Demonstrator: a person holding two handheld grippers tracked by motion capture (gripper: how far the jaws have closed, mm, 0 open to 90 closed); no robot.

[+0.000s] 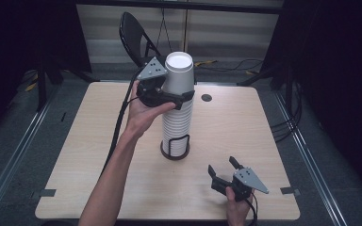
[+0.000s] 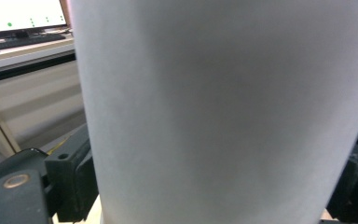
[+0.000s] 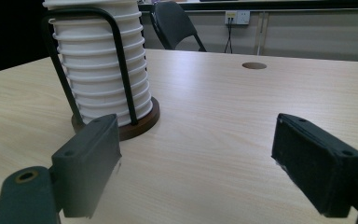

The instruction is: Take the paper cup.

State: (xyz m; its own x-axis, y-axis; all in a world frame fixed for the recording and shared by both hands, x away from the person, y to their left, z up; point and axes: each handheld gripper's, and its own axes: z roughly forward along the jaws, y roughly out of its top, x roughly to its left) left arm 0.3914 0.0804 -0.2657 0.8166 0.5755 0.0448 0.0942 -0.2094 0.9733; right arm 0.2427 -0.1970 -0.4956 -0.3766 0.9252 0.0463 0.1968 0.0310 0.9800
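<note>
Gripping the top paper cup [image 1: 178, 74] of the stack, your left gripper [image 1: 172, 94] had its 2 jaws closed on the cup's white wall, 1 on each side. In the left gripper view that cup [image 2: 223, 112] stood upside down and close to the lens, with a black jaw pressed against each flank. The cup sat a little higher than the rest, its flat base facing up; whether it had cleared the cup below, you could not tell.

The stack of white paper cups [image 1: 176, 123] stood upright near the table's centre, inside a black wire holder [image 1: 175, 143] on a round dark wooden base [image 3: 142, 125]. In the right gripper view the ribbed rims of the stacked cups [image 3: 103, 65] showed behind the wire hoop.

Your right gripper [image 1: 224, 172] rested low by the table's near right corner, well apart from the stack. Its jaws stood wide, with nothing between them but bare tabletop. Your right hand [image 1: 238, 209] held it from below.

The light wooden table [image 1: 245, 127] had a small round hole [image 1: 206, 98] toward its far side. A black folding chair [image 1: 134, 35] stood beyond the far edge. A monitor [image 2: 23, 14] and keyboard [image 2: 25, 41] appeared on a desk in the left gripper view.
</note>
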